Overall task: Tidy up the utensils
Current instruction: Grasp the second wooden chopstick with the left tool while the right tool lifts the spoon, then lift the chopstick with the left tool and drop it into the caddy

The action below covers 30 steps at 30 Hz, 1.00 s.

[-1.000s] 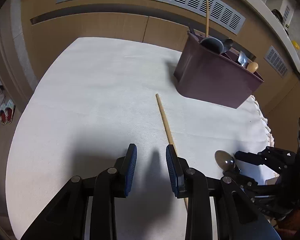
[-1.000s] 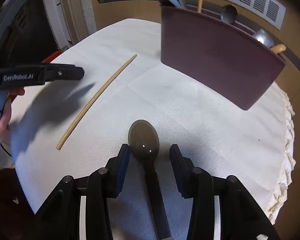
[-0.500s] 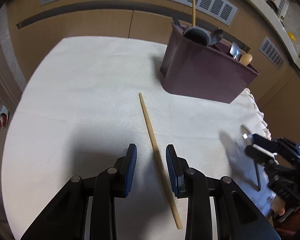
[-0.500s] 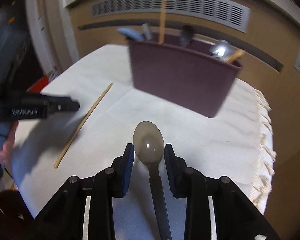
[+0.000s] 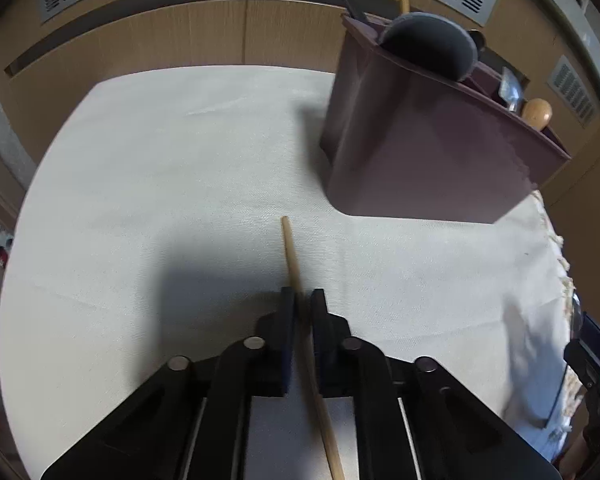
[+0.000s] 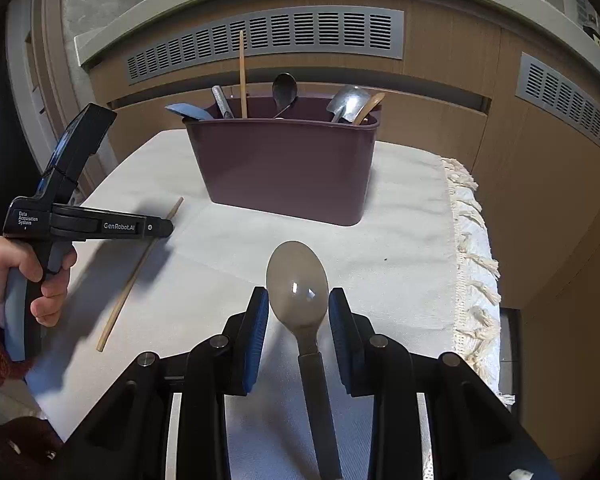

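**Chopstick and spoon, one in each claw**

The chopstick [image 5: 291, 252] is lying on the white tablecloth [image 5: 148, 168], its far tip pointing toward the purple caddy [image 5: 416, 148]. I am closing my left claw [image 5: 302, 300] on it right now, and the stick is running between the blue pads and back under the camera. In my right claw [image 6: 298, 304] I am holding a spoon [image 6: 297, 284], bowl forward and lifted off the cloth, with its dark handle passing back between the pads, which are pinching the neck. The caddy is standing upright near the table's far edge, well apart from both claws, with a second chopstick [image 6: 242, 76], spoons and a spatula sticking up out of it. My hand [image 6: 10, 272] is gripping the left claw's handle.
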Each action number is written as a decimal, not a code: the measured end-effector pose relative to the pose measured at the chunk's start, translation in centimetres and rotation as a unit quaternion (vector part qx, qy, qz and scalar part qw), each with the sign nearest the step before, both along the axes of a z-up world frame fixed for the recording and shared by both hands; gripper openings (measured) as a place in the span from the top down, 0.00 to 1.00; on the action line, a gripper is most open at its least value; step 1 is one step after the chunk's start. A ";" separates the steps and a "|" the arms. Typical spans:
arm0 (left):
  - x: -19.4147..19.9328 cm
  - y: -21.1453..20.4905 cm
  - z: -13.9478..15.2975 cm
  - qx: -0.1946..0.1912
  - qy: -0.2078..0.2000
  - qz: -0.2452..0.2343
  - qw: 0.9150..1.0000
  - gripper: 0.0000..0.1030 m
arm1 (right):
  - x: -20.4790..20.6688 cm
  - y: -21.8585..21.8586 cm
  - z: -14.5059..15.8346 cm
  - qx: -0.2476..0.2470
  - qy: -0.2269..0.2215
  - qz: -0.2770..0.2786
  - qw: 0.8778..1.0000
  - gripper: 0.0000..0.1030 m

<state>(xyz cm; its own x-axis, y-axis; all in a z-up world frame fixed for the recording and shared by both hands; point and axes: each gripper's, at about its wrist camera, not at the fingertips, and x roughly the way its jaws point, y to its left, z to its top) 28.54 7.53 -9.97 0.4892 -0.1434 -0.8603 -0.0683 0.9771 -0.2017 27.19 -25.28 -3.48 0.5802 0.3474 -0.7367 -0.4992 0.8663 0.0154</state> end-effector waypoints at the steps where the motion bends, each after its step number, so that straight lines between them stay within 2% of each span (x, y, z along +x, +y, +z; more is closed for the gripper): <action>1: -0.3 0.0 0.0 -0.022 -0.002 -0.012 1.000 0.94 | -0.2 -0.2 0.1 0.001 -0.001 0.000 1.000 0.73; 5: -3.0 -0.4 0.9 -0.031 -0.023 -0.024 0.999 0.95 | -0.4 -0.9 0.8 0.016 -0.001 -0.001 1.000 0.73; 12: -7.3 0.3 4.3 -0.085 -0.081 -0.025 0.993 0.95 | -0.4 -1.6 1.5 0.050 0.013 -0.006 0.999 0.73; 16: -8.2 0.6 6.7 -0.099 -0.118 -0.029 0.988 0.95 | -0.7 -1.0 1.8 0.041 0.004 -0.007 0.999 0.73; 20: -8.9 -0.2 8.6 -0.092 -0.151 -0.037 0.984 0.95 | -0.9 -0.8 2.3 0.044 -0.002 -0.008 0.999 0.73; 25: -9.3 0.2 9.7 -0.105 -0.162 -0.036 0.980 0.95 | -1.1 -0.8 2.8 0.046 -0.010 -0.011 0.999 0.73; 30: -9.0 0.3 13.4 -0.115 -0.205 -0.047 0.971 0.95 | -0.9 -1.1 5.6 0.074 -0.029 -0.008 0.997 0.76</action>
